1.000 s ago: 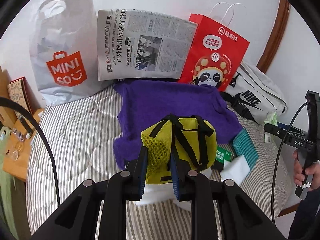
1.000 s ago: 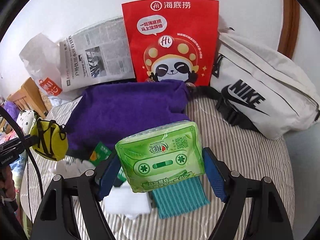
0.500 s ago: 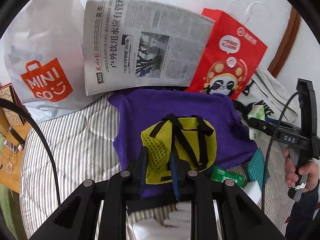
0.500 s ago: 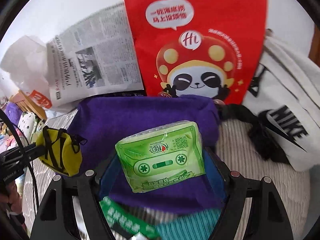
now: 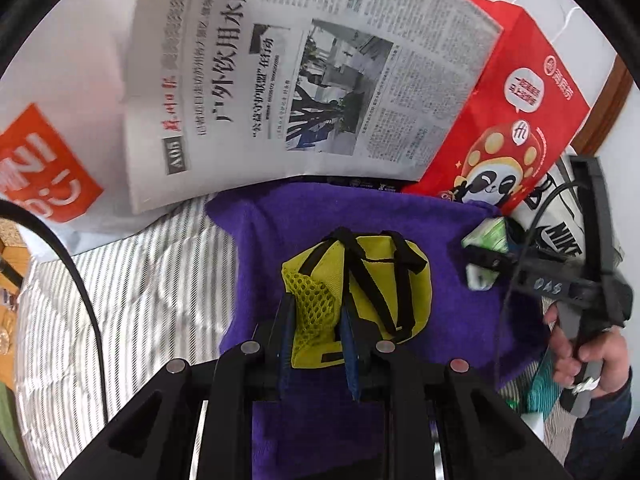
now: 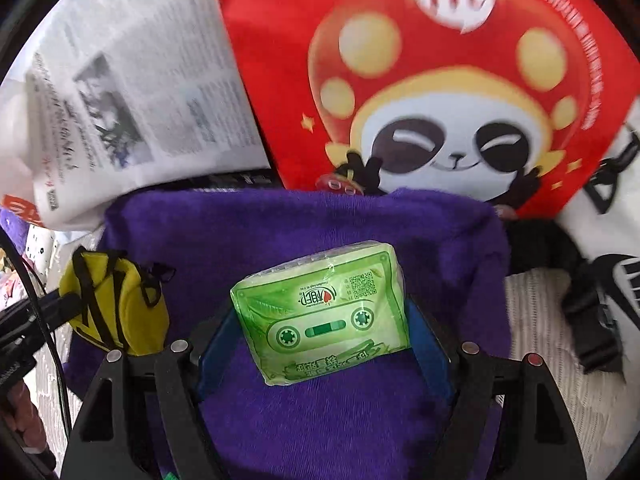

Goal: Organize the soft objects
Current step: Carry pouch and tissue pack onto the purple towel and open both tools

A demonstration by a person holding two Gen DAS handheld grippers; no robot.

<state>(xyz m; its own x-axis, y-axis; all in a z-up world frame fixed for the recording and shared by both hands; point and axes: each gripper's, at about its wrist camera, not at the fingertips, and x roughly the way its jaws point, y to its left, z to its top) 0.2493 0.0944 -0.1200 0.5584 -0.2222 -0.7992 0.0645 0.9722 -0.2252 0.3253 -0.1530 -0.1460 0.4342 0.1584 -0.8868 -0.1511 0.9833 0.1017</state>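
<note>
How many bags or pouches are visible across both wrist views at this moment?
4: a white Miniso bag far left, a red panda bag behind the purple towel, a white Nike bag at right, a yellow pouch in the left gripper. Others may be hidden.

The white bag (image 5: 568,236) reads NIKE (the gripper handle (image 5: 560,286), DAS).

rear: newspaper (image 5: 304,80) leaning upright, between a white miniso bag (image 5: 52,128) and a red paper bag (image 6: 420,80) printed with a panda. far right: white nike bag (image 6: 612,232). beneath: striped bedding (image 5: 152,280).
</note>
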